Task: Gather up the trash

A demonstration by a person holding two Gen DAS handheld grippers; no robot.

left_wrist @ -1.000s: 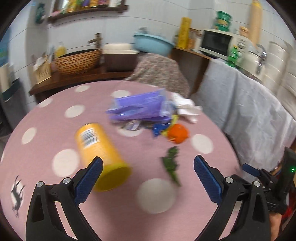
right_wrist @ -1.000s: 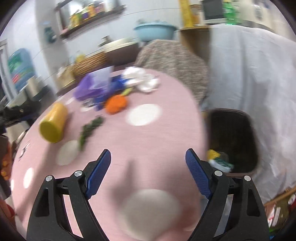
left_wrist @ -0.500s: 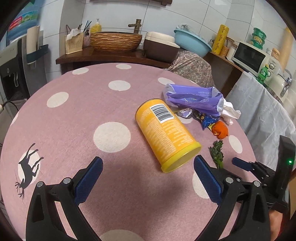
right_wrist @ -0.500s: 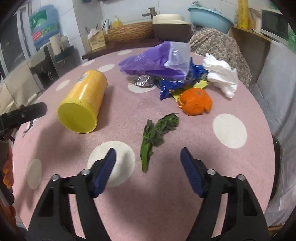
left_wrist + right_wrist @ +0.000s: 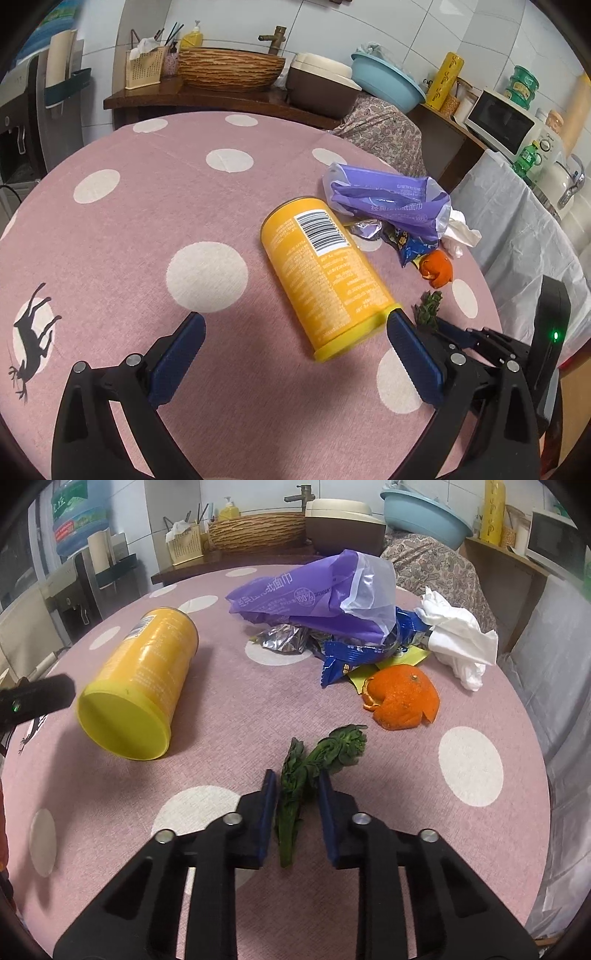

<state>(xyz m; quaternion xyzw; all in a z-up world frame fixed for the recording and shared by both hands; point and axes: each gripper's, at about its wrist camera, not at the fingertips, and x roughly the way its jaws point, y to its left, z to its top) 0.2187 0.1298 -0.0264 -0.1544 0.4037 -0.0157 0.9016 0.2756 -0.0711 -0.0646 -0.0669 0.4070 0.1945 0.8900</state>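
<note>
A green vegetable stalk [image 5: 295, 790] lies on the pink dotted tablecloth [image 5: 369, 812]. My right gripper [image 5: 297, 794] straddles it, jaws closing, both blue pads against its leafy sides. A yellow can [image 5: 325, 273] lies on its side, lid end toward me, just ahead of my open left gripper [image 5: 293, 319], whose right finger [image 5: 410, 347] is close to the lid rim. Beyond lie a purple plastic bag [image 5: 314, 594], a blue wrapper [image 5: 347, 657], foil [image 5: 284, 638], orange peel [image 5: 402, 701] and white tissue [image 5: 458, 638]. The stalk's tip [image 5: 428, 306] shows in the left wrist view beside the right gripper's fingers [image 5: 461, 336].
The round table's right edge [image 5: 532, 716] drops to a grey draped cloth [image 5: 517, 229]. A wooden counter behind holds a wicker basket [image 5: 229, 70], a brown box [image 5: 321, 85], a blue basin [image 5: 388, 85] and a microwave [image 5: 502, 122]. A patterned cushion [image 5: 384, 129] is at the far rim.
The right gripper's jaws have narrowed from wide apart to tight around the green stalk, and it moved in over it. The left gripper edged closer to the yellow can, still wide.
</note>
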